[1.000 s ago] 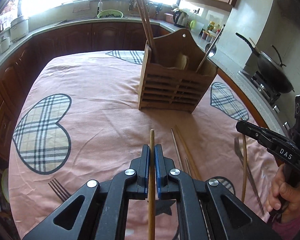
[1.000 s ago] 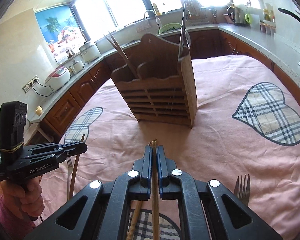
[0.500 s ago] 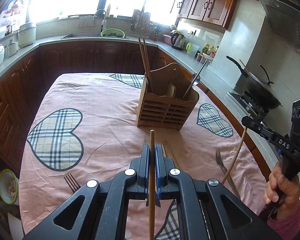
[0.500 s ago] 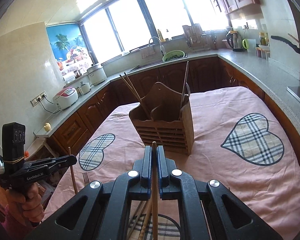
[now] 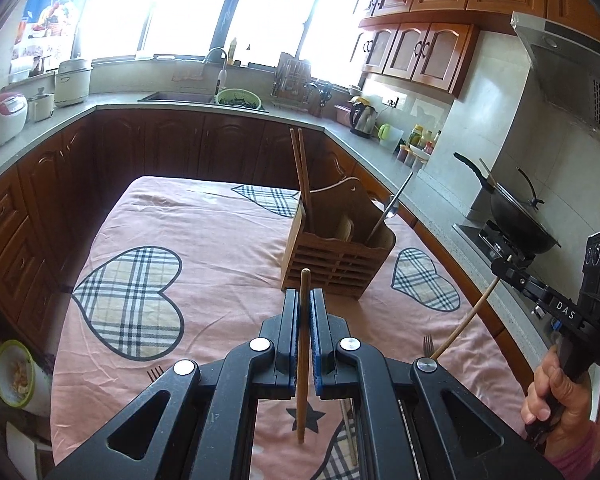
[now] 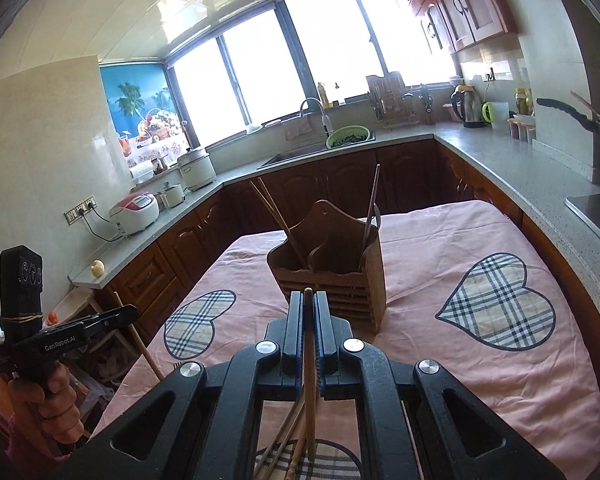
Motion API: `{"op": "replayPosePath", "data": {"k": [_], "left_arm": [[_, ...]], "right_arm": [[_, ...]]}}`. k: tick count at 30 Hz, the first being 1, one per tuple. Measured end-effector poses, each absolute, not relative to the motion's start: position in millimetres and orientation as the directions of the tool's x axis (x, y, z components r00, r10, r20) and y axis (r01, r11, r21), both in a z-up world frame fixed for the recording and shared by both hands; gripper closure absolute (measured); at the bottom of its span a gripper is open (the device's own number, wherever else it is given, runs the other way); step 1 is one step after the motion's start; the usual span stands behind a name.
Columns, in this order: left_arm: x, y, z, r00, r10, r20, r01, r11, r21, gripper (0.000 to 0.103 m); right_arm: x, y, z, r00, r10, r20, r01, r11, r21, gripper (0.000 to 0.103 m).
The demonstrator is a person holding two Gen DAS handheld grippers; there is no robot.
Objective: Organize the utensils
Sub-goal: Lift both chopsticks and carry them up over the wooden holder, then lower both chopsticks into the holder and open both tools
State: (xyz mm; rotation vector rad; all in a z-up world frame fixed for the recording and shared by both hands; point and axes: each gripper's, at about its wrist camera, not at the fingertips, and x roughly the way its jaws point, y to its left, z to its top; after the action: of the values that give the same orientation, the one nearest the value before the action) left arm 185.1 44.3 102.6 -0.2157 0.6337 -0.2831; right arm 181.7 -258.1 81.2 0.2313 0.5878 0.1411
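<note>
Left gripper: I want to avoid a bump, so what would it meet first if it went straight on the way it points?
Probably the wooden holder, which stands right ahead of the left gripper and its chopstick; depth is unclear, so it might meet the tablecloth first.

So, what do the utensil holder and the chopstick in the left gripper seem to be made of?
Utensil holder: looks like wood or bamboo, brown, matte, slatted front. Chopstick clamped in the left gripper: probably the same, a plain tan rod with dull surface.
</note>
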Motion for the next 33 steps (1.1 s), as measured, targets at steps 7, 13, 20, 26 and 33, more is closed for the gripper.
{"op": "replayPosePath", "data": {"k": [7,13,20,26,33], "left_arm": [[183,54,114,0.804,-0.328,-0.495,0.184,0.930,-0.318,0.099],[187,58,124,0.832,-0.328,-0.447,0.183,0.924,-0.337,0.099],[200,59,134,0.853,-0.329,-0.405,0.193,0.920,-0.340,0.099],[218,58,136,0.861,-0.338,-0.381,0.208,0.916,-0.342,0.099],[239,56,138,0.870,-0.342,-0.354,0.213,0.910,-0.354,0.099]], "right_arm": [[182,-265,97,0.859,0.186,-0.477,-0.060,0.962,0.267,0.098],[186,-270,107,0.883,0.178,-0.435,-0.057,0.960,0.275,0.098],[196,-280,121,0.913,0.160,-0.376,-0.051,0.958,0.283,0.098],[209,-285,133,0.930,0.147,-0.338,-0.052,0.961,0.273,0.098],[220,-289,143,0.952,0.124,-0.279,-0.043,0.959,0.280,0.098]]}}
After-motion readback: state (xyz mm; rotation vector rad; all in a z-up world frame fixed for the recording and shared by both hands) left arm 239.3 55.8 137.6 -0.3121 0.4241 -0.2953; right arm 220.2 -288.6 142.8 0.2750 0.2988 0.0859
